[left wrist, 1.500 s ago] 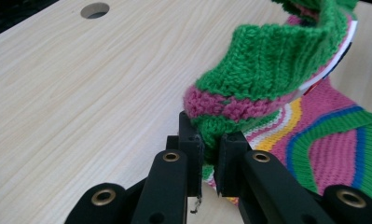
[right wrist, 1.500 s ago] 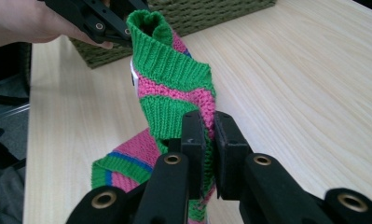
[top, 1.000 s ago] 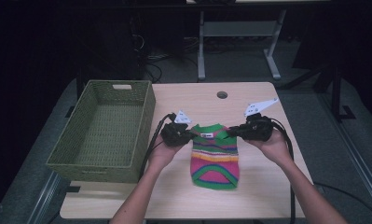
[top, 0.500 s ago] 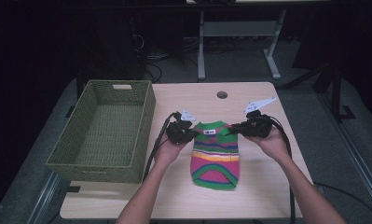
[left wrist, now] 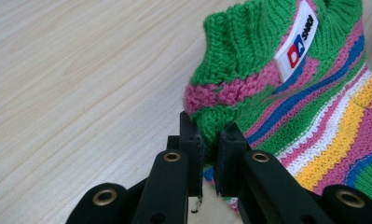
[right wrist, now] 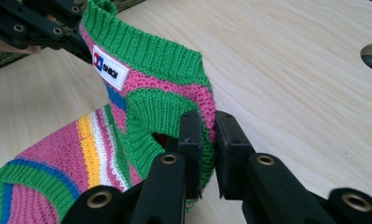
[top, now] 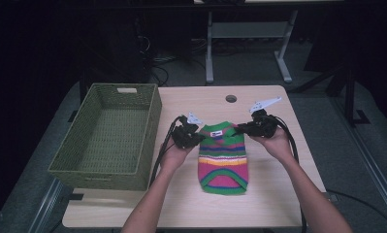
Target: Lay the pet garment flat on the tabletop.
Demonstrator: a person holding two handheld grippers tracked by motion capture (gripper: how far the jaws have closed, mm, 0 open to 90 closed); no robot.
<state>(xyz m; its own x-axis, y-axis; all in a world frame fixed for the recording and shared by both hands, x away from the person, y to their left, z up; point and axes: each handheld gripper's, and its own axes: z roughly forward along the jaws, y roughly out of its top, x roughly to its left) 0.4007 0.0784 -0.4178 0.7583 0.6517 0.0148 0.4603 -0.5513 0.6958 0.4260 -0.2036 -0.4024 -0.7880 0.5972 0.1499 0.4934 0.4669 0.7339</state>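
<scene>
A small knitted sweater (top: 223, 158) striped green, pink, yellow and blue lies on the wooden table (top: 205, 104), collar toward the far side. My left gripper (top: 197, 138) is shut on the sweater's left shoulder (left wrist: 210, 122), pinching the green and pink knit. My right gripper (top: 239, 130) is shut on the right shoulder (right wrist: 207, 122), by the green sleeve opening. A white label (right wrist: 110, 67) sits below the collar. The collar end is lifted slightly off the table; the hem rests flat. In the right gripper view the left gripper (right wrist: 76, 44) shows at the top left.
An empty green woven basket (top: 111, 133) stands at the table's left. A round cable hole (top: 231, 98) lies in the tabletop beyond the sweater. Bare wood runs right of the sweater and along the near edge. Black cables trail from both grippers.
Both grippers have drawn a little closer together at the sweater's shoulders, the right one shifting left and slightly down. The grip on the sweater is unchanged.
</scene>
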